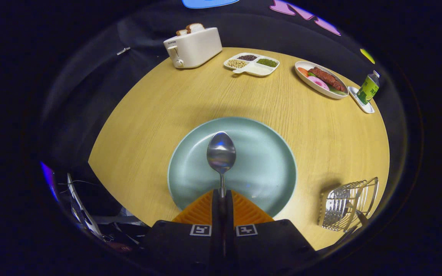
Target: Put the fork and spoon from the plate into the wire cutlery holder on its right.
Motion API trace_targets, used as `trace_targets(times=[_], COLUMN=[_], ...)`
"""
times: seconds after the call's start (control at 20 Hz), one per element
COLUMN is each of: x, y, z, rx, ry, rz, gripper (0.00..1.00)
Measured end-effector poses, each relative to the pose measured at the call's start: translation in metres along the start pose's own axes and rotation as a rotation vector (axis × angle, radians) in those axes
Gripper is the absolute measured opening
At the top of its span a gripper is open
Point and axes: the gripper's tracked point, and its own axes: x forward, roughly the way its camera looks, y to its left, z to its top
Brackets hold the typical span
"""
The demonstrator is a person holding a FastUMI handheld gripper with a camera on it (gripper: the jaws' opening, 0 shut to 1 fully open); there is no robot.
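Two fingers of gripper point(222, 193) pressed together on spoon point(221, 155) handle; bowl of spoon sticks out just ahead, over plate point(267, 172). Wire holder point(345, 207) sits on table point(159, 115) to right of fingers, something thin poking from it. Toaster point(193, 46) far beyond.

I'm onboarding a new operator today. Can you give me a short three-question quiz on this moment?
1. True or false: the gripper is shut on the spoon.
2. The wire cutlery holder stands: A) on the plate, B) on the table to the plate's right, C) beside the toaster.
3. What pokes out of the toaster's top?

Key: 1 true, both fingers pinch the handle, bowl out ahead over the plate. 2 B. 3 Bread slices.
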Motion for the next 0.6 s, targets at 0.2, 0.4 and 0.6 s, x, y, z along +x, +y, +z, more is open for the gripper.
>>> trace_targets(times=[0.2, 0.4, 0.6], x=[-0.047, -0.107, -0.155], y=[-0.03, -0.066, -0.124], z=[0.004, 0.002, 0.004], rx=[-0.045, -0.079, -0.135], ry=[-0.004, 0.024, 0.068], rz=[0.031, 0.077, 0.052], gripper=[0.08, 0.08, 0.08])
